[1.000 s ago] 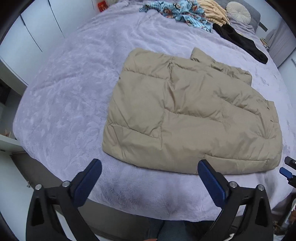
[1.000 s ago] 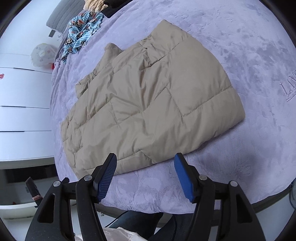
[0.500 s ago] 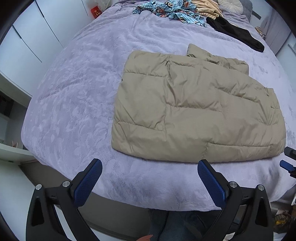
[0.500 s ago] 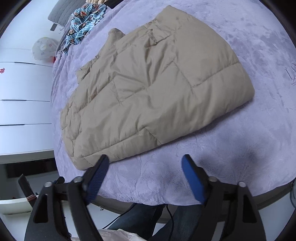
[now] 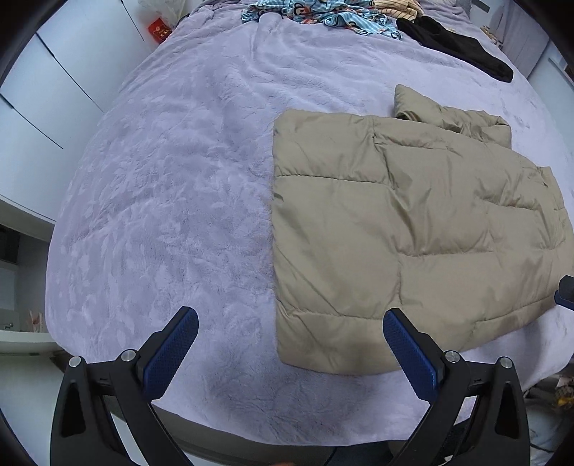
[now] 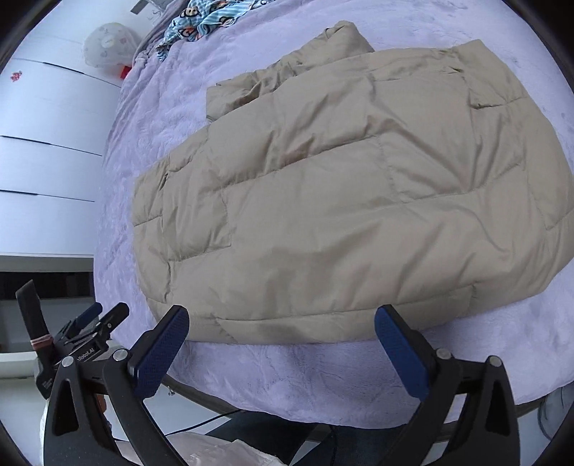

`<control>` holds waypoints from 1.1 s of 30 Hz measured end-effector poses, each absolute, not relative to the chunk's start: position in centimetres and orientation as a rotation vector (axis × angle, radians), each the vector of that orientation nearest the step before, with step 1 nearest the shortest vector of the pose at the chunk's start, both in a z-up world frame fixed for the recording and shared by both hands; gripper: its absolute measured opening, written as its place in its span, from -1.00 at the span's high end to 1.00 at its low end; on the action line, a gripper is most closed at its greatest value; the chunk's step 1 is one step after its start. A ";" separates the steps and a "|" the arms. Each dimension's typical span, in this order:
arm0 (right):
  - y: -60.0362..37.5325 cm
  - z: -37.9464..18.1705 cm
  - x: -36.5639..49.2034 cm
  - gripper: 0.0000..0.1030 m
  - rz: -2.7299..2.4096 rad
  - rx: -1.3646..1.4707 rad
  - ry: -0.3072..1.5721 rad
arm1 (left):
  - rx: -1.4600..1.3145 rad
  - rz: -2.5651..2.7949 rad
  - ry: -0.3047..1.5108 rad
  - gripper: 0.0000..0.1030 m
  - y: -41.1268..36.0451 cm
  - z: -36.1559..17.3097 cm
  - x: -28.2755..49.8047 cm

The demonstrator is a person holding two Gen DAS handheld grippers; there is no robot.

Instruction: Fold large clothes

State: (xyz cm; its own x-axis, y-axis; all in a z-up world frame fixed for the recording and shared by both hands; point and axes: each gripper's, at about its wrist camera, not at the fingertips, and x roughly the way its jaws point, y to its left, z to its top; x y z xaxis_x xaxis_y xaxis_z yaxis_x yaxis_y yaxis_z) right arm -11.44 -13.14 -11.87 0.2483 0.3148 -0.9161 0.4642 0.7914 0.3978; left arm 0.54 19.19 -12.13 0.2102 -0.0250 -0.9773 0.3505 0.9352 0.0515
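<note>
A tan quilted puffer jacket [image 5: 394, 222] lies folded flat on the lavender bed cover [image 5: 172, 200]; it also fills the right wrist view [image 6: 358, 186]. My left gripper [image 5: 290, 344] is open and empty, low over the bed near the jacket's near left corner. My right gripper [image 6: 281, 340] is open and empty, just in front of the jacket's near edge. The left gripper shows at the lower left of the right wrist view [image 6: 89, 322]. A blue tip of the right gripper shows at the right edge of the left wrist view [image 5: 565, 297].
A blue patterned garment [image 5: 323, 14], a yellow one [image 5: 394, 4] and a black one [image 5: 459, 46] lie at the far end of the bed. White wardrobe doors [image 5: 46, 89] stand on the left. The bed edge [image 6: 323, 412] is right below my grippers.
Both grippers have moved closer to the bed and lower. The left view has shifted left, so the jacket sits further right. The jacket itself has not moved.
</note>
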 end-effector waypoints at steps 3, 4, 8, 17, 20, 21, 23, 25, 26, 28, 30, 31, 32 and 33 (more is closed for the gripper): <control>-12.9 -11.8 -11.1 -1.00 -0.132 0.721 1.357 | 0.274 -0.304 1.368 -1.00 19.6 -13.3 1.5; -12.8 -11.8 -11.0 -1.00 -0.143 0.720 1.364 | 0.273 -0.321 1.382 -1.00 19.6 -13.7 1.8; -13.1 -12.3 -11.0 -1.00 -0.182 0.720 1.407 | 0.244 -0.334 1.396 -1.00 19.6 -14.6 2.5; -15.1 -13.2 -9.2 -1.00 -0.149 0.730 1.462 | 0.113 -0.288 1.432 -1.00 19.3 -15.2 3.4; -15.3 -13.0 -7.6 -1.00 -0.122 0.686 1.467 | 0.089 -0.296 1.426 -1.00 19.4 -15.4 3.7; -15.2 -13.2 -7.2 -1.00 -0.123 0.676 1.470 | 0.084 -0.302 1.424 -1.00 19.5 -15.6 4.0; -15.1 -13.6 -6.3 -1.00 -0.127 0.667 1.481 | 0.070 -0.322 1.417 -1.00 19.9 -16.1 4.8; -14.9 -14.3 -5.9 -0.98 -0.130 0.679 1.491 | 0.051 -0.351 1.416 -1.00 20.6 -16.6 5.7; -14.9 -14.6 -5.9 -0.87 -0.129 0.688 1.495 | 0.031 -0.378 1.419 -1.00 21.0 -16.9 6.3; -14.7 -15.1 -5.8 -0.66 -0.132 0.691 1.506 | -0.021 -0.450 1.443 -1.00 21.8 -17.9 7.5; -14.5 -15.6 -5.9 -0.55 -0.138 0.683 1.520 | -0.097 -0.541 1.492 -1.00 22.4 -19.4 8.7; -14.4 -15.9 -5.9 -0.54 -0.135 0.681 1.524 | -0.141 -0.590 1.523 -1.00 22.4 -20.3 9.2; -14.4 -16.0 -5.9 -0.54 -0.133 0.678 1.528 | -0.187 -0.648 1.554 -1.00 22.3 -21.4 9.6; -14.3 -16.2 -5.9 -0.54 -0.134 0.672 1.530 | -0.216 -0.692 1.578 -1.00 22.0 -22.5 9.9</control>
